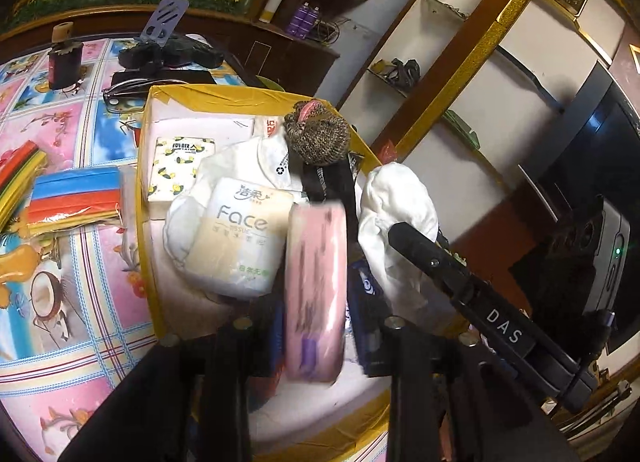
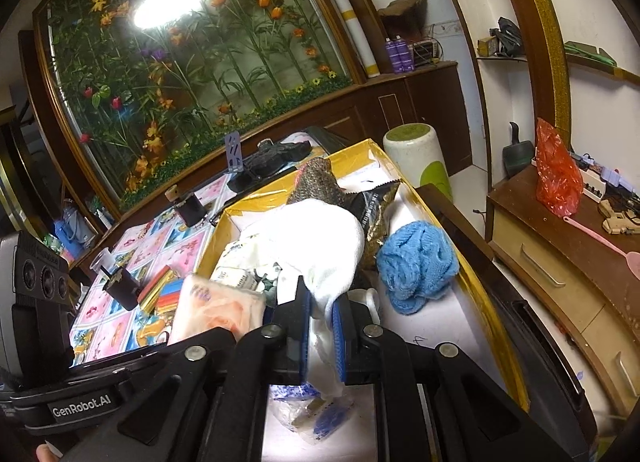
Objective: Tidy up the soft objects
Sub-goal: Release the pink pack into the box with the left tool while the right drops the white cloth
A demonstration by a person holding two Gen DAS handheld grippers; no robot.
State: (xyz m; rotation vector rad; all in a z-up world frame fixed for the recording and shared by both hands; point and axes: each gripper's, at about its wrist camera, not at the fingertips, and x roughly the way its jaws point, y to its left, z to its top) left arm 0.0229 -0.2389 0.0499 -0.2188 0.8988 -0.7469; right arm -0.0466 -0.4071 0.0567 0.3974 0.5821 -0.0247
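Both wrist views look down, close, into the yellow-rimmed box (image 1: 149,166) (image 2: 404,178), sharing its contents from opposite sides.

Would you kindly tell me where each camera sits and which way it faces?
Left wrist: on the left tool, looking down into the yellow box; its fingers hold a pink tissue pack.
Right wrist: on the right tool, facing across the box toward the flower mural; it grips a white cloth.
Shared: box, cloth, pink pack.

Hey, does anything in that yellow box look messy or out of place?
Yes. The box is a loose jumble: the Face tissue pack lies tilted on crumpled white plastic, and a black foil packet is wedged among the soft things. The blue knit sits bunched up.
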